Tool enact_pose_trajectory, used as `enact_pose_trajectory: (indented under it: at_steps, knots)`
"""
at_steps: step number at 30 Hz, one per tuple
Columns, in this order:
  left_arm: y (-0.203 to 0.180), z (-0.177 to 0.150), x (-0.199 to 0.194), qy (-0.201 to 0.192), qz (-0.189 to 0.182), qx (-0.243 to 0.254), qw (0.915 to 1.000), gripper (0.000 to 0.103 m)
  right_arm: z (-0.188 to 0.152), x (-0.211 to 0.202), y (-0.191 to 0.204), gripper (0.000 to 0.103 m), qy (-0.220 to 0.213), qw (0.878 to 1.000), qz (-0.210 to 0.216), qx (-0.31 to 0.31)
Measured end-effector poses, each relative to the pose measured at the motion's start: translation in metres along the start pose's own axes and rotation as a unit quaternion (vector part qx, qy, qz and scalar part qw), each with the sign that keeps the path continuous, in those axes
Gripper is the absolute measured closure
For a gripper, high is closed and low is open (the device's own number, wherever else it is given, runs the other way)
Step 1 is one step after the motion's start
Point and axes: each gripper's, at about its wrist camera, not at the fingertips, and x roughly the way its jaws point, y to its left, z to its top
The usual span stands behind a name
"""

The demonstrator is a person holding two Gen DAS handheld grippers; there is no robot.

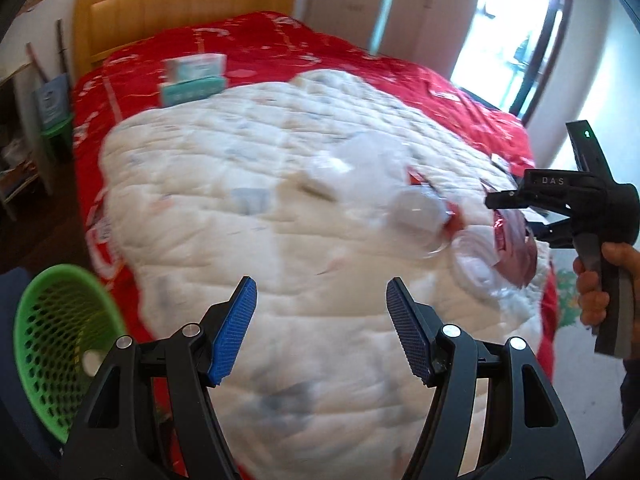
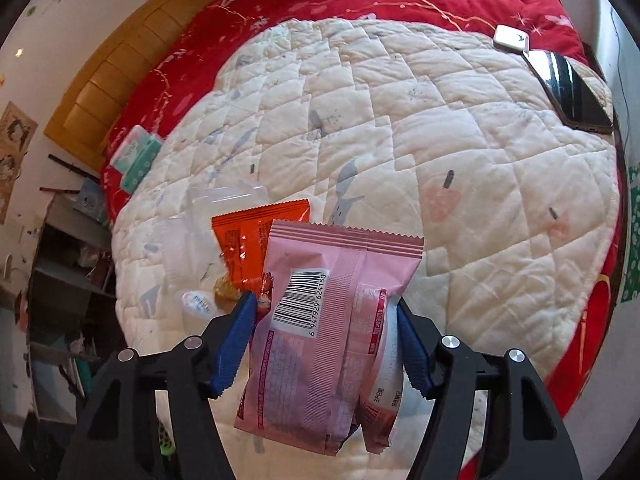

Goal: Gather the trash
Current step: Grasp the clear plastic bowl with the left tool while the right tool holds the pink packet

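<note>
Right gripper (image 2: 326,342) clamped on pink wrapper (image 2: 320,344), held above white quilt (image 2: 400,140) on bed. Left gripper (image 1: 322,330) open, holding nothing, over quilt. Orange wrapper (image 2: 256,244) lying on quilt. Green basket (image 1: 60,344) beside bed, lower left.

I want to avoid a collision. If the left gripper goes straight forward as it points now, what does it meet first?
Probably the white quilt on the bed. The left gripper is open and empty, and nothing stands between it and the quilt. The clear plastic wrappers lie to the right of that line, though blur makes depth uncertain.
</note>
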Motion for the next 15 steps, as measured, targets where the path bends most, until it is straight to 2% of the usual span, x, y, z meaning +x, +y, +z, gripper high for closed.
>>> enact_pose_trajectory:
  at_steps: [8,15]
  knots:
    - [-0.046,0.016,0.031,0.010,-0.041,0.037,0.9984,0.038,-0.009,-0.028,-0.008,0.039,-0.024,0.999,0.017,-0.023]
    - [-0.071,0.032,0.064,0.022,-0.045,0.064,0.9967,0.038,-0.018,-0.037,-0.017,0.039,-0.030,0.999,0.036,-0.024]
